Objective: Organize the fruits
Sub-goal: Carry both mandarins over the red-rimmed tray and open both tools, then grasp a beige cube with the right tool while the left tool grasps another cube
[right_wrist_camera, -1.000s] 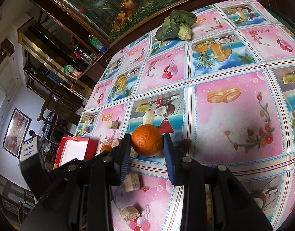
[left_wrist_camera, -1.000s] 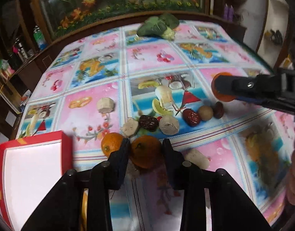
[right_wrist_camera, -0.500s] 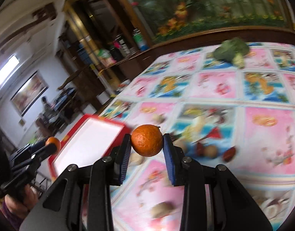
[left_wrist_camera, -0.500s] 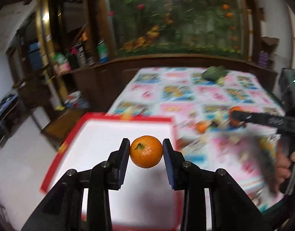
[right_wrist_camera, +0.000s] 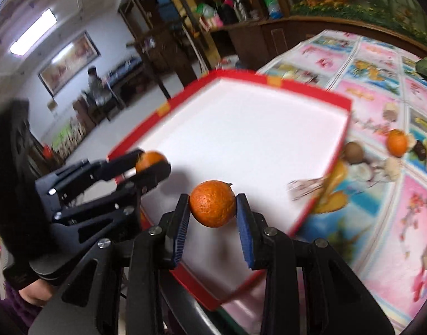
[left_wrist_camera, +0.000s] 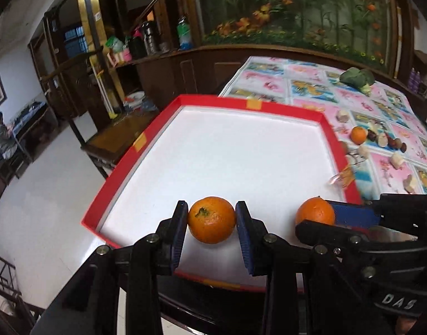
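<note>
Both grippers, left gripper (left_wrist_camera: 212,220) and right gripper (right_wrist_camera: 212,204), had fingers clamped on 1 tangerine each, left tangerine (left_wrist_camera: 212,220) and right tangerine (right_wrist_camera: 212,203), the red tray (left_wrist_camera: 272,107) floor directly beneath the fingers.

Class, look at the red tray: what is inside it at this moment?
The red tray shows only a bare white floor. Two oranges are over it, each clamped in a gripper, left and right. The grippers hide its near edge.
</note>
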`<state>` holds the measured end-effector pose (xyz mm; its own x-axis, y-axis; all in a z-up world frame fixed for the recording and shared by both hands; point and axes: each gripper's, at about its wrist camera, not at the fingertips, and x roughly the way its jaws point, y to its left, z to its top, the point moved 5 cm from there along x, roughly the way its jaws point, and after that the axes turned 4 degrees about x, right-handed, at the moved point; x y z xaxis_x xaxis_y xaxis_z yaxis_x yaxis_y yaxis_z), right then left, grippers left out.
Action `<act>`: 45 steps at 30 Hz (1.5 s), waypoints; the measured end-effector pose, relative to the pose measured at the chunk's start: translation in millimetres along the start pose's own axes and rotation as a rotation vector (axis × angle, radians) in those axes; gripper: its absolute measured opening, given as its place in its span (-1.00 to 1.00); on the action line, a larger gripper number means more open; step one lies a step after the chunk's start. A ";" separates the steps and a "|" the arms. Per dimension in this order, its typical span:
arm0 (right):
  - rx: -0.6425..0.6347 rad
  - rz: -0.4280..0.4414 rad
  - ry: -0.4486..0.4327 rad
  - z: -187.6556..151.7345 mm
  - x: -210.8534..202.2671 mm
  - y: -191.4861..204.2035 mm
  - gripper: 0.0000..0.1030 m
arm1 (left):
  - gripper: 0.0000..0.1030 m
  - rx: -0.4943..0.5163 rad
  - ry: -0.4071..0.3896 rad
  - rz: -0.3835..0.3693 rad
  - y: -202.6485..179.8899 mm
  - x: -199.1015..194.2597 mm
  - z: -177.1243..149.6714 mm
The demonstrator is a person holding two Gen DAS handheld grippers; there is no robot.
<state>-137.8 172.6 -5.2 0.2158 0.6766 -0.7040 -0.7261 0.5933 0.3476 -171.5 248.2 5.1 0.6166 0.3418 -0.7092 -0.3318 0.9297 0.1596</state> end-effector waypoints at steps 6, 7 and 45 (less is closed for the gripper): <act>0.014 -0.053 0.020 -2.6 10.4 -5.5 -0.30 | -0.20 -0.021 0.019 0.018 5.1 9.1 -5.0; 0.013 -0.057 0.021 -4.0 9.3 -3.8 -0.30 | -0.01 -0.018 0.022 0.031 6.2 10.8 -5.3; 0.243 -0.300 -0.062 -31.5 -118.2 -203.5 -0.43 | 0.53 0.246 -0.055 -0.327 -173.5 -34.2 38.2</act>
<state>-36.1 -41.8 -12.3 0.4395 0.4781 -0.7604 -0.4505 0.8497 0.2739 -107.8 80.4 28.0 0.7009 0.0236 -0.7129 0.0644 0.9933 0.0961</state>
